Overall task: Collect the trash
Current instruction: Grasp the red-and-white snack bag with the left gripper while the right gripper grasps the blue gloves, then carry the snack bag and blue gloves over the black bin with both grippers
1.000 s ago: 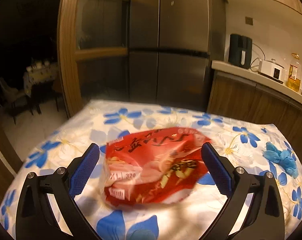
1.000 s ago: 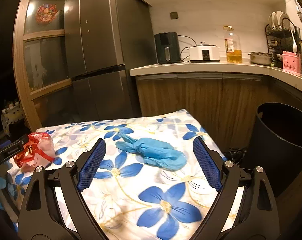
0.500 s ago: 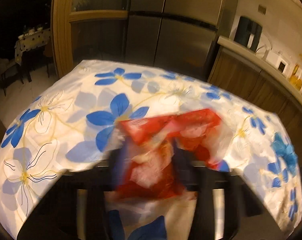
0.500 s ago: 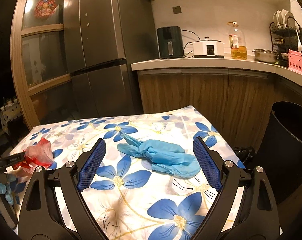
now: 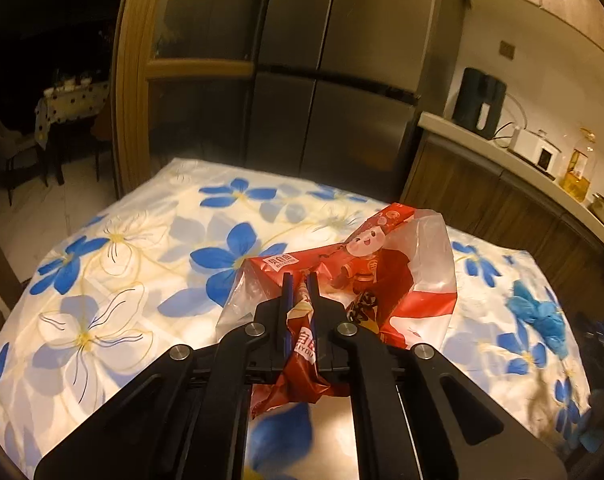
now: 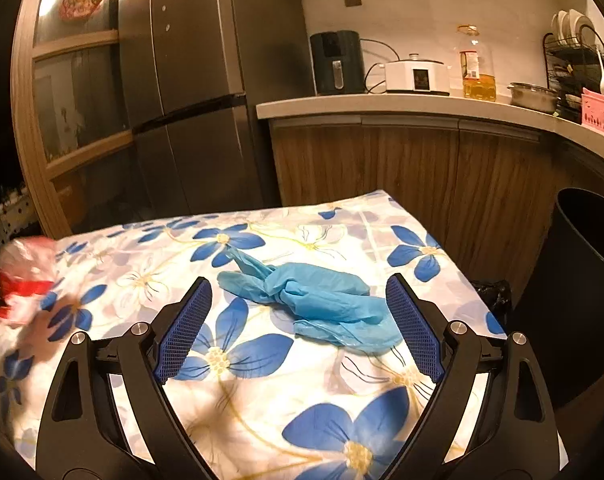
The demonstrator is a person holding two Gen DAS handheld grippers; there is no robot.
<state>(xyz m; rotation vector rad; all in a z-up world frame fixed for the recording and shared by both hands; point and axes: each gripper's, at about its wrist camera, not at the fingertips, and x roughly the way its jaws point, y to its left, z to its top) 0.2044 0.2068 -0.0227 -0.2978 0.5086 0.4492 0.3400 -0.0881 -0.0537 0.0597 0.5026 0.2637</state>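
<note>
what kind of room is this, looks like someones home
Most likely a home kitchen: a tall steel fridge stands beside a wood-fronted counter that carries an air fryer, a cooker and a bottle of cooking oil, with a dish rack at its far end.

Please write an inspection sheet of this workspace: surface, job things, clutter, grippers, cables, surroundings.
Surface: table under white cloth with blue flowers.
Job's things: red printed plastic snack bag, pinched; crumpled blue rubber gloves lying on cloth; black round trash bin beside table.
Clutter: nothing seen.
Grippers: left gripper shut on bag; right gripper open, fingers either side of gloves.
Cables: black cord on counter.
Surroundings: steel fridge, wooden cabinets.
</note>
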